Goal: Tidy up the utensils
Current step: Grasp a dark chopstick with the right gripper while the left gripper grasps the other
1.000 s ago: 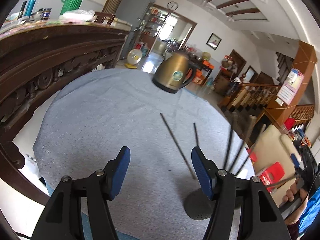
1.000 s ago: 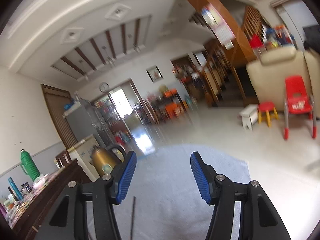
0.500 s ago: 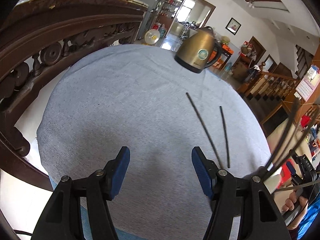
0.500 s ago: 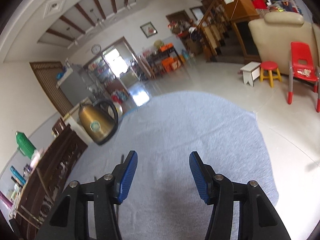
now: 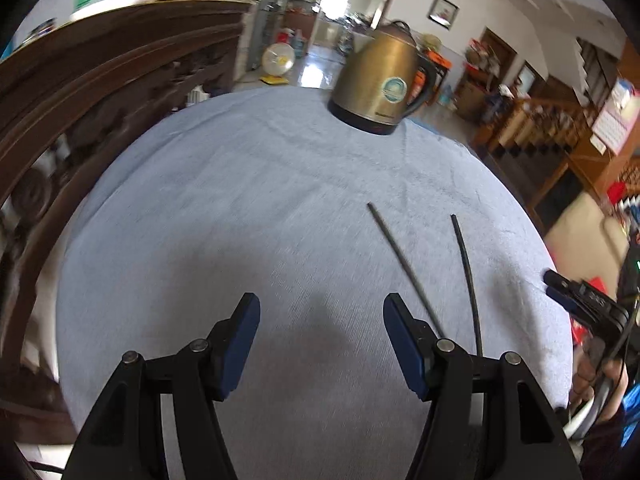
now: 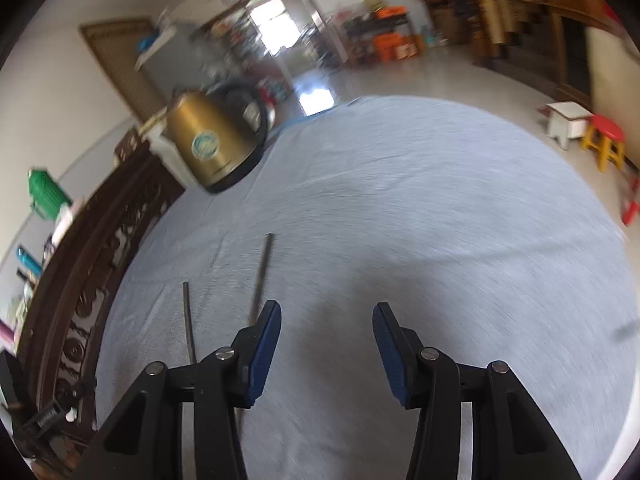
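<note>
Two thin dark chopsticks lie on the grey-blue cloth of a round table (image 5: 240,208). In the left wrist view one chopstick (image 5: 404,268) runs to just right of my right finger, and the other chopstick (image 5: 466,276) lies further right. My left gripper (image 5: 320,344) is open and empty above the cloth, left of both. In the right wrist view one chopstick (image 6: 262,276) ends behind my left finger and the other chopstick (image 6: 189,322) lies further left. My right gripper (image 6: 326,350) is open and empty over bare cloth.
A gold electric kettle (image 5: 380,84) stands at the table's far edge; it also shows in the right wrist view (image 6: 212,144). A dark carved wooden sideboard (image 5: 80,92) runs along the left. The right gripper's body (image 5: 584,304) shows at the right edge of the left wrist view.
Both grippers tilted down and moved in over the table. The upright bundle of chopsticks seen at the right of the left view is out of frame. The two lying chopsticks have not moved.
</note>
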Demonstrator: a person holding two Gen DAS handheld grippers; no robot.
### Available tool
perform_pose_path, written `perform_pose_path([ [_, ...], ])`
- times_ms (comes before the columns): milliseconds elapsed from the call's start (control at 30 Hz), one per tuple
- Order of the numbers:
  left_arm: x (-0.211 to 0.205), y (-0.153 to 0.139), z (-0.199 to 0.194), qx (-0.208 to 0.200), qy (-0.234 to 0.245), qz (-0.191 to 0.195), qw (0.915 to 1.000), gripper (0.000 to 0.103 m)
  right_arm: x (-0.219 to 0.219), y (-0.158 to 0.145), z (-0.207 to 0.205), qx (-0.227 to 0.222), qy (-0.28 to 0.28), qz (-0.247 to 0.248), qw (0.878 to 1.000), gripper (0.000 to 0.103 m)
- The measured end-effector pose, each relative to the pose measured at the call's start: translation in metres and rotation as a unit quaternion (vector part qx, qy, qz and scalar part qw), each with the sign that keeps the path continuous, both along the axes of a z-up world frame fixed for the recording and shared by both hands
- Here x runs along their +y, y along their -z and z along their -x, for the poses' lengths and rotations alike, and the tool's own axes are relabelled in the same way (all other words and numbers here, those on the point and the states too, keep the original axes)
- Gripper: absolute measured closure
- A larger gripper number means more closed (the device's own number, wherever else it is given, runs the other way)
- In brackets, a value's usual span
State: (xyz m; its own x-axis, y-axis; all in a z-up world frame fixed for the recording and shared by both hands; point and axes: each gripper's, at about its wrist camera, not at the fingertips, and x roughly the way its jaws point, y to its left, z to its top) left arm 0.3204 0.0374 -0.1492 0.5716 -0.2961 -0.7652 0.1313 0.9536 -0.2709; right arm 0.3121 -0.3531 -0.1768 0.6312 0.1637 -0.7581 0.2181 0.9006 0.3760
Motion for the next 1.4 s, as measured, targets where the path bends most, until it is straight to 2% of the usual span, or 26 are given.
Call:
perform_pose_path([
  [233,-0.023,-0.002,-0.058,0.047,0.026,-0.003,0.9986,0.038,0.036,0.012,-0.100,0.066,-0.068,0.012,0.995,0.054],
  [433,-0.034,-0.001,-0.098,0.082,0.026,0.009,0.9963,0.038,0.061,0.036,-0.157,0.133,-0.080,0.056,0.986,0.064],
  [567,-0.043,0.003,-0.121,0.111,0.027,0.015,0.9933,0.038,0.069,0.049,-0.173,0.167,-0.076,0.078,0.980,0.074],
  [667,-0.050,0.007,-0.132,0.125,0.028,0.022,0.9915,0.038,0.077,0.050,-0.175,0.167,-0.078,0.108,0.977,0.081],
  [767,-0.065,0.018,-0.143,0.154,0.031,0.030,0.9871,0.038,0.083,0.051,-0.175,0.166,-0.085,0.132,0.974,0.093],
  [900,-0.085,0.036,-0.154,0.191,0.024,0.030,0.9809,0.039,0.082,0.050,-0.171,0.155,-0.095,0.133,0.974,0.094],
  [1000,-0.096,0.041,-0.161,0.197,0.017,0.034,0.9798,0.039,0.075,0.050,-0.165,0.143,-0.097,0.112,0.978,0.096],
  [1033,-0.101,0.043,-0.165,0.200,0.018,0.028,0.9793,0.042,0.070,0.049,-0.160,0.140,-0.097,0.104,0.980,0.096],
  [1100,-0.108,0.052,-0.171,0.218,0.019,0.019,0.9757,0.057,0.061,0.050,-0.152,0.131,-0.093,0.085,0.983,0.096],
  [1133,-0.110,0.049,-0.172,0.198,0.013,0.014,0.9799,0.059,0.056,0.049,-0.147,0.126,-0.090,0.076,0.985,0.096],
  [1167,-0.113,0.049,-0.174,0.198,0.017,0.012,0.9800,0.067,0.051,0.047,-0.143,0.121,-0.089,0.070,0.986,0.096],
  [1200,-0.116,0.052,-0.175,0.207,0.025,0.014,0.9780,0.071,0.050,0.046,-0.140,0.116,-0.086,0.064,0.987,0.096],
  [1300,-0.120,0.052,-0.175,0.188,0.025,-0.001,0.9818,0.095,0.037,0.036,-0.124,0.091,-0.076,0.045,0.992,0.096],
  [1400,-0.120,0.050,-0.171,0.174,0.027,-0.013,0.9842,0.096,0.025,0.022,-0.108,0.068,-0.065,0.036,0.995,0.096],
])
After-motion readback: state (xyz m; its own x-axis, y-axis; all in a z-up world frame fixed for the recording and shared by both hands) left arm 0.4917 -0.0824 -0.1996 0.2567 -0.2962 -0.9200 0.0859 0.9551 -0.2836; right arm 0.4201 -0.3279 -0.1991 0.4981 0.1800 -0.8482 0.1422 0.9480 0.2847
